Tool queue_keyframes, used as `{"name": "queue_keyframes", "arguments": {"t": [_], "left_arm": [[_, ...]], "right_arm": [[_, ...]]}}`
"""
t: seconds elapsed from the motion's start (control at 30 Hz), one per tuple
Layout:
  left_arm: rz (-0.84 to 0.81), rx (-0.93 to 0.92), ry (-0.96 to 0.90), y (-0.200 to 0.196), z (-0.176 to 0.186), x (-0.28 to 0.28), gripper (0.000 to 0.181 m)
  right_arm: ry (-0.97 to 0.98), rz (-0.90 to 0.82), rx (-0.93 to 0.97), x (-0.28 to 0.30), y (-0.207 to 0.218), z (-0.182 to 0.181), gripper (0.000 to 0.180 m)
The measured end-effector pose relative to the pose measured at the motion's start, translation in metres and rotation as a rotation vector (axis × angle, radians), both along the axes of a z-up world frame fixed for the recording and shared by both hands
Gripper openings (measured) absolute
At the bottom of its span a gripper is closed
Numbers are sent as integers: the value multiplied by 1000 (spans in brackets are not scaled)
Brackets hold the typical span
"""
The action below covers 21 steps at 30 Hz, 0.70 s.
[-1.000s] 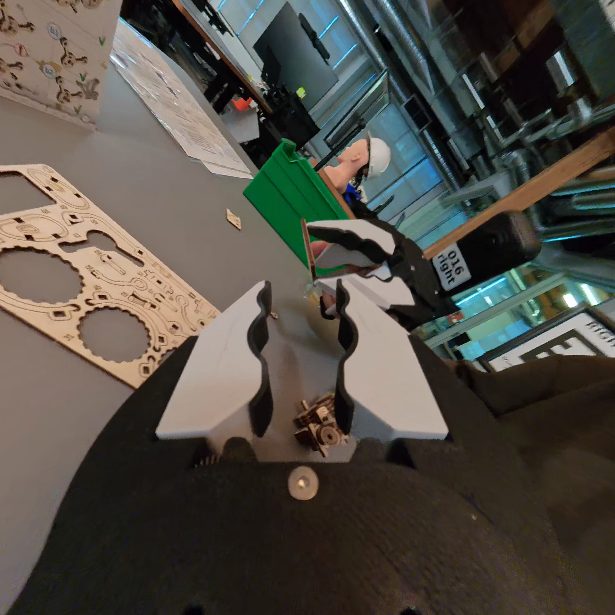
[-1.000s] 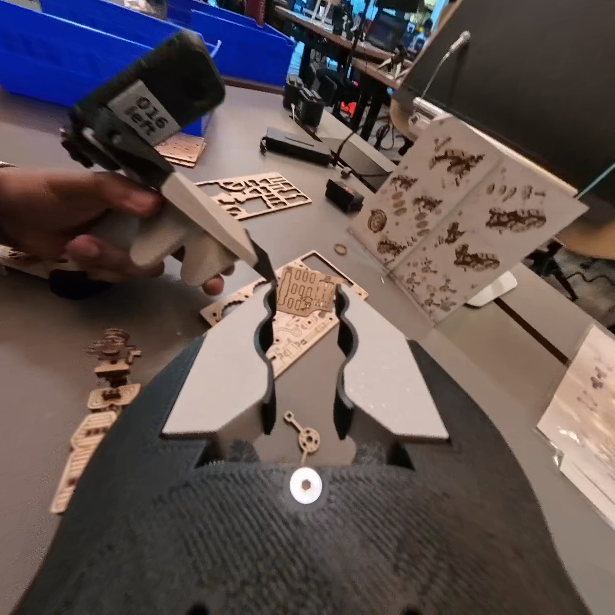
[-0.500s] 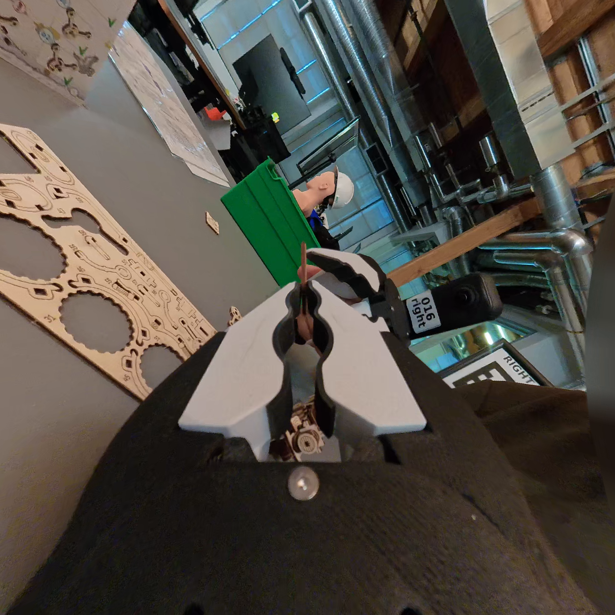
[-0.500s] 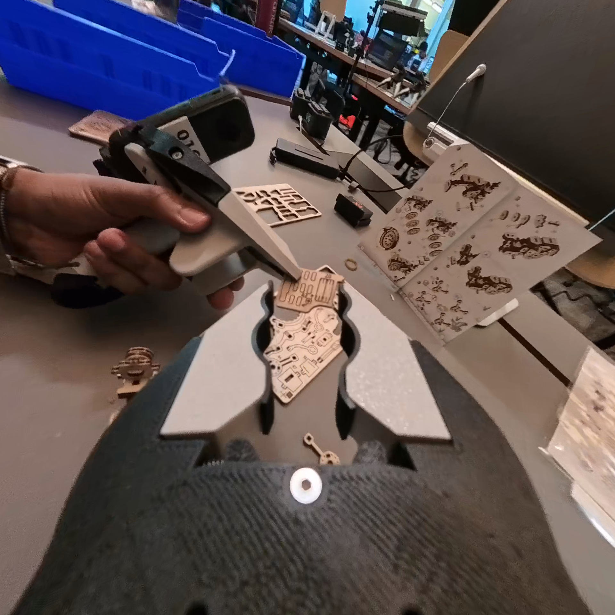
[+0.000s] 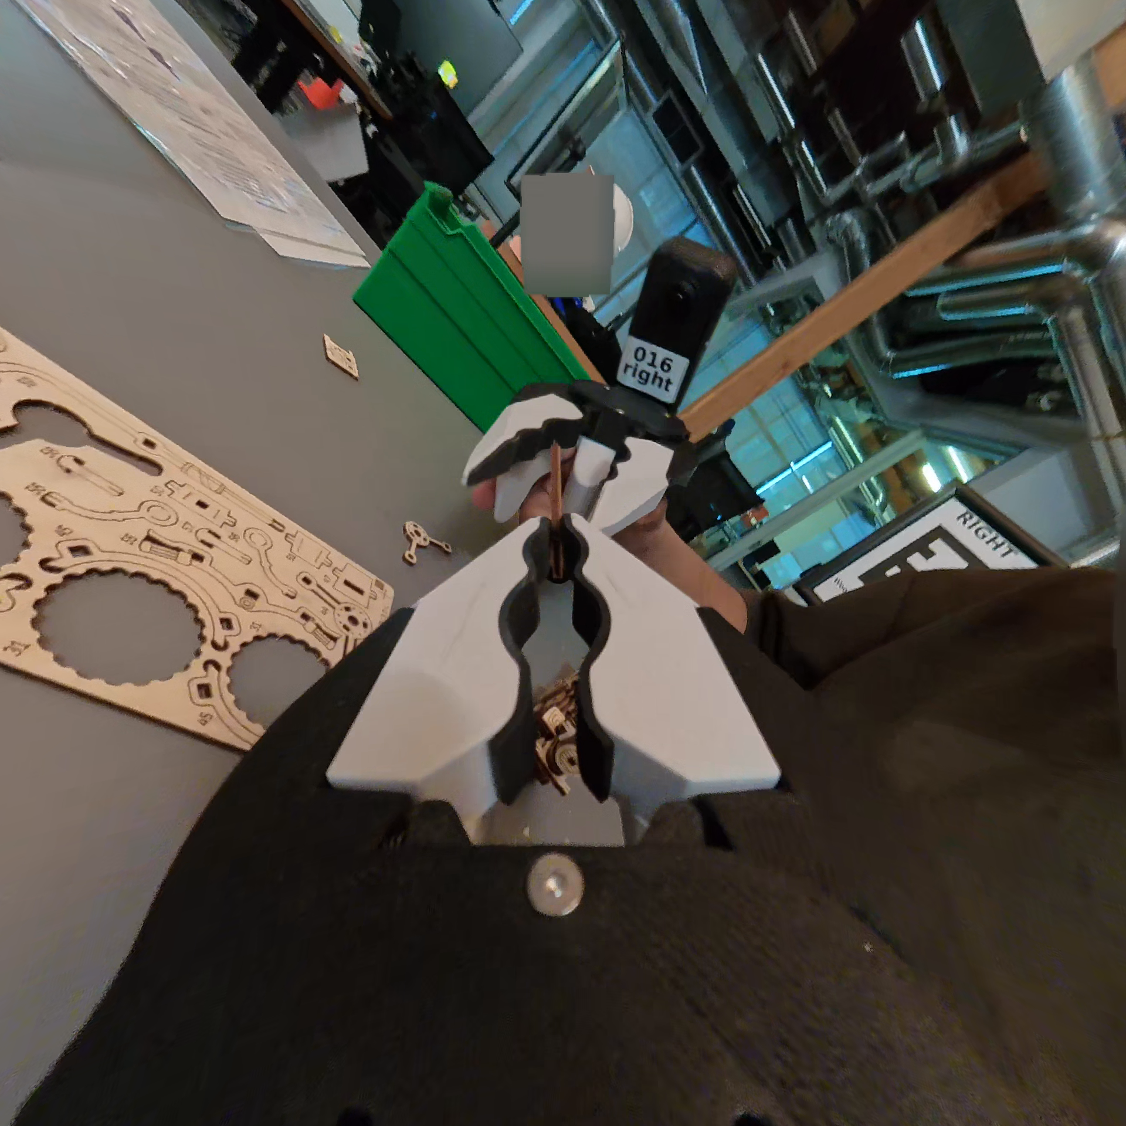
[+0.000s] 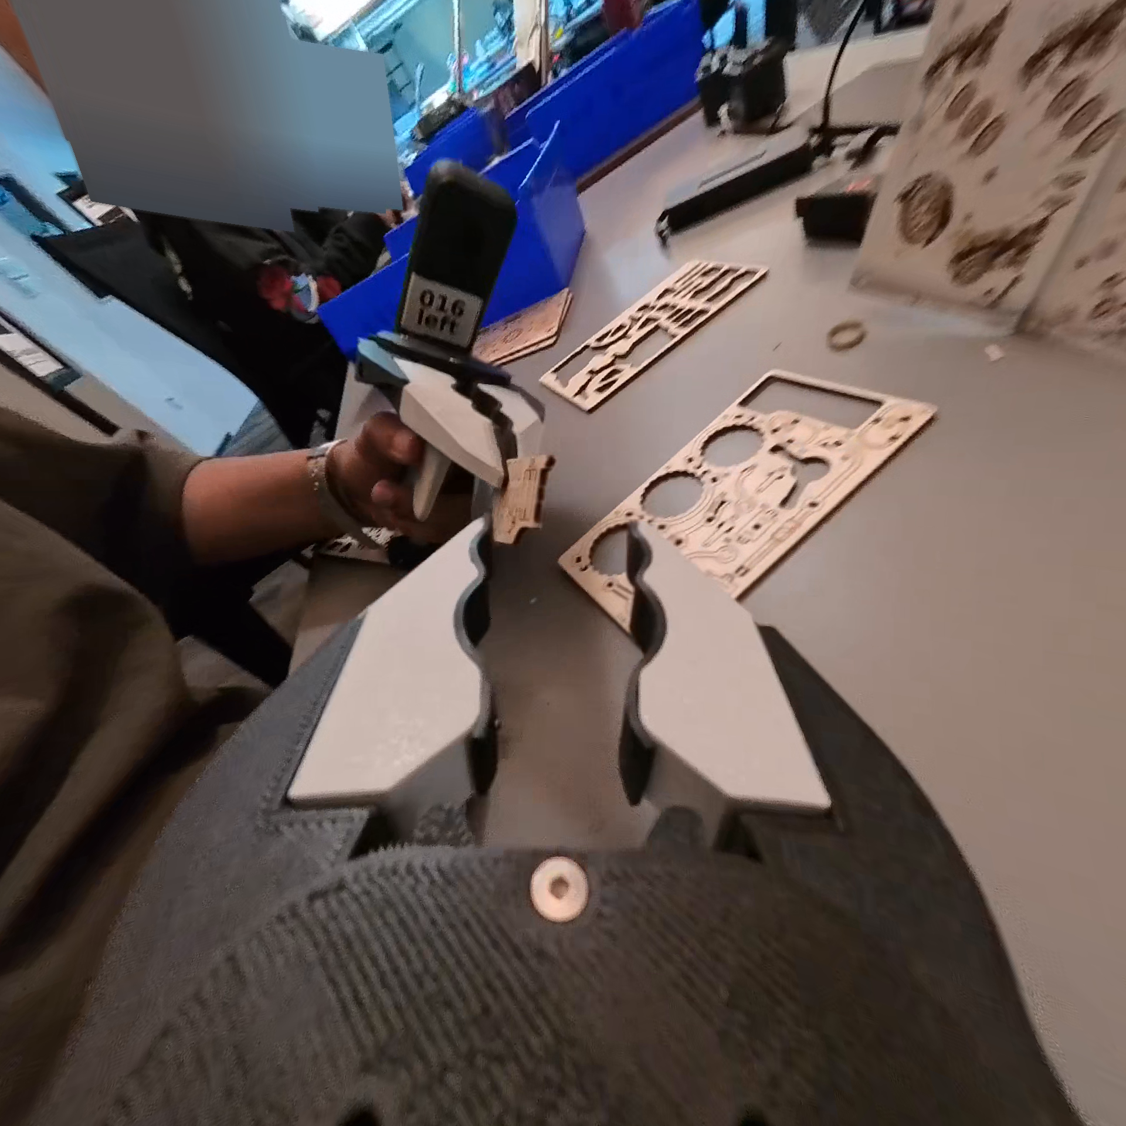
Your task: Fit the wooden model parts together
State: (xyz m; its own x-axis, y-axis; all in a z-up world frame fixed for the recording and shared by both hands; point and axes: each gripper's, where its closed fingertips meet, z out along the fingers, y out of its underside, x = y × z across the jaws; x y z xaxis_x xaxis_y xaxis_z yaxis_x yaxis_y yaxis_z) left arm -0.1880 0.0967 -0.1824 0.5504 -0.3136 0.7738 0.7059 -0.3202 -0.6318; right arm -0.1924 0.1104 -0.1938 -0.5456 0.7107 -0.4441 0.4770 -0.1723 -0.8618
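Since the earlier frame, the left tool (image 5: 555, 536) has stayed clamped on the thin wooden panel (image 6: 520, 498) and carried it up off the bench (image 5: 152, 256), away from the right tool (image 6: 557, 542). That right tool stands with fingers spread, holding nothing. Panel is edge-on between the left fingertips. Cut-out sheet (image 6: 755, 487) lies flat on the bench; a small assembled wooden piece (image 5: 557, 740) sits below the left tool.
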Motion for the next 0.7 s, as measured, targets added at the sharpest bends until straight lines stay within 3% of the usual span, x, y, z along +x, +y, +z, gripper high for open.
{"name": "queue_keyframes", "arguments": {"t": [0.1, 0.17, 0.2, 0.4, 0.7], "left_arm": [[-2, -20, 43, 1, -4, 4, 1], [21, -27, 55, 3, -6, 3, 5], [28, -22, 52, 3, -5, 3, 7], [51, 1, 37, 4, -1, 0, 25], [62, 48, 44, 3, 7, 1, 7]], "right_arm": [[-51, 64, -10, 4, -14, -10, 29], [-44, 108, -10, 8, -22, -11, 4], [-33, 112, -11, 8, -24, -9, 1], [7, 61, -147, 3, -20, 12, 1], [-37, 84, -209, 3, -27, 9, 1]]}}
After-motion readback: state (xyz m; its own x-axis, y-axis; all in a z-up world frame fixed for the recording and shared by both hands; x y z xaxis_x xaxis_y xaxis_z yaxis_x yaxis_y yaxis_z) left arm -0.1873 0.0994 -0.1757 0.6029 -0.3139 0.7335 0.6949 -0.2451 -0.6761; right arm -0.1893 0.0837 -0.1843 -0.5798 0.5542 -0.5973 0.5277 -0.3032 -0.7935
